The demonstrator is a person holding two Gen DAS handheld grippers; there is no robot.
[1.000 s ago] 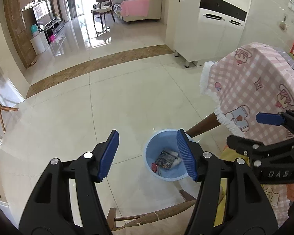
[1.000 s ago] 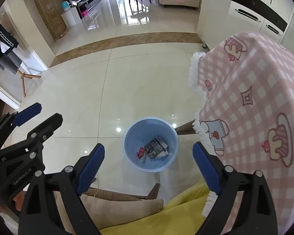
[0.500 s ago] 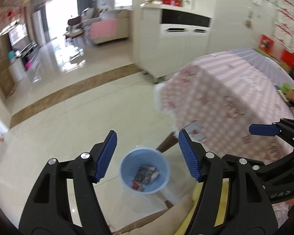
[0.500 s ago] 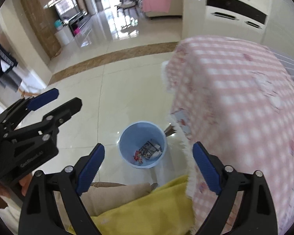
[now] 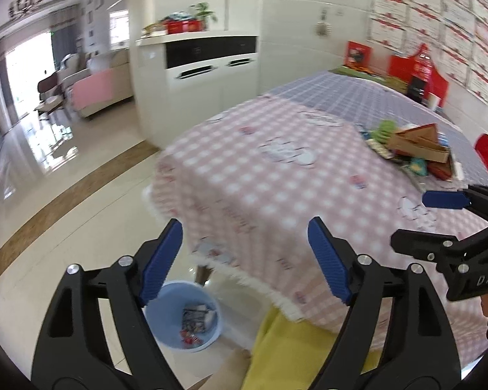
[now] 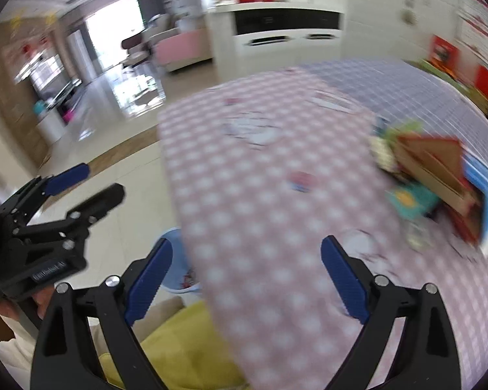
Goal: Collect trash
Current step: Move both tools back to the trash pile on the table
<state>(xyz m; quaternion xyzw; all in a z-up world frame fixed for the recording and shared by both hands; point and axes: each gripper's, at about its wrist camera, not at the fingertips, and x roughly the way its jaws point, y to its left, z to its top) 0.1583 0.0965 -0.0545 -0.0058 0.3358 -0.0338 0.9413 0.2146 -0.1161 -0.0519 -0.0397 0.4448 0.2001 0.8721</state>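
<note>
A pile of trash (image 5: 413, 148), cardboard boxes and wrappers, lies on the far right of the pink checked tablecloth (image 5: 260, 175); it also shows in the right wrist view (image 6: 439, 175), blurred. A blue bin (image 5: 166, 318) with wrappers inside stands on the floor beside the table, and its edge shows in the right wrist view (image 6: 174, 239). My left gripper (image 5: 245, 260) is open and empty above the table edge. My right gripper (image 6: 247, 279) is open and empty over the cloth, and shows at the right of the left wrist view (image 5: 439, 217).
A yellow cushion (image 5: 292, 351) on a wooden chair sits under the table edge. A white cabinet (image 5: 208, 65) stands behind the table. Red boxes (image 5: 416, 74) stand along the far wall. Glossy tile floor (image 5: 65, 201) stretches left toward a living room.
Both grippers have swung up and right from over the blue bin toward the tabletop. The trash pile has come into view. Both stay open and empty.
</note>
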